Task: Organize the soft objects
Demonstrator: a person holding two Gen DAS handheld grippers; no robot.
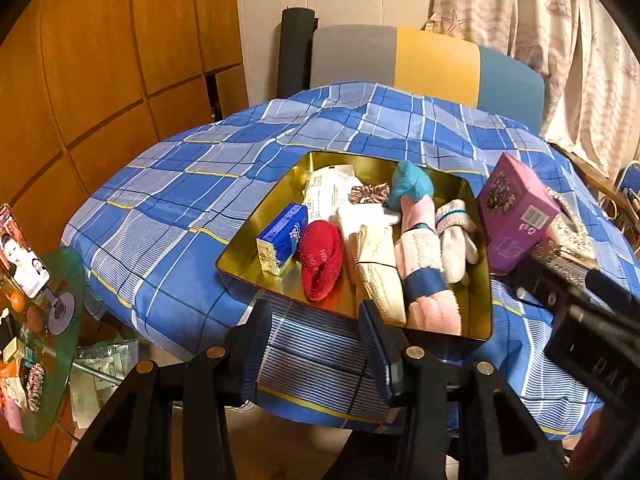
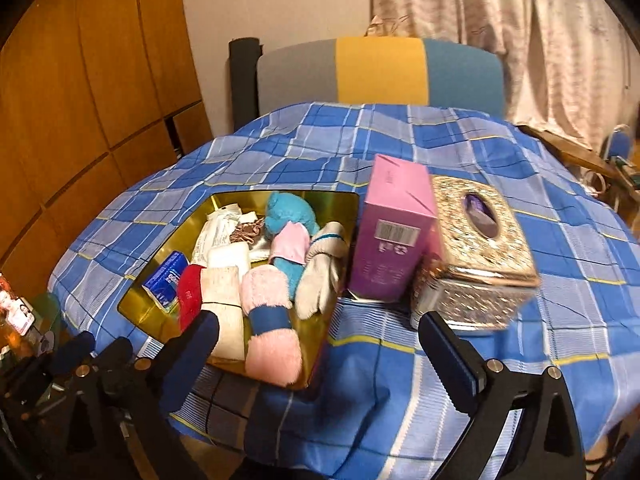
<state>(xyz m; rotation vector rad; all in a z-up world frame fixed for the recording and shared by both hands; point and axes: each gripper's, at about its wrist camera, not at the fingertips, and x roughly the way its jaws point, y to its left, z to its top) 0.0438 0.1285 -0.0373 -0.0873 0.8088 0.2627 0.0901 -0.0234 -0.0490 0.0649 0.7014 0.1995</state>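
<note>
A gold tray (image 1: 240,258) (image 2: 134,308) on the blue plaid cloth holds a red sock (image 1: 320,260) (image 2: 188,296), a cream roll (image 1: 380,280) (image 2: 226,304), a pink fluffy roll with a blue band (image 1: 430,284) (image 2: 272,332), a white glove (image 1: 456,240) (image 2: 320,280), a teal plush (image 1: 410,184) (image 2: 288,212), a scrunchie (image 1: 368,193) and a blue tissue pack (image 1: 280,240) (image 2: 166,280). My left gripper (image 1: 314,320) hangs open at the tray's near edge, empty. My right gripper (image 2: 318,330) stands wide open over the tray's near right corner, holding nothing.
A purple box (image 1: 516,216) (image 2: 392,232) stands upright right of the tray, with an ornate gold tissue box (image 2: 476,248) beside it. A grey, yellow and blue chair back (image 2: 380,72) is behind the table. A green glass side table (image 1: 60,320) with a phone stands left.
</note>
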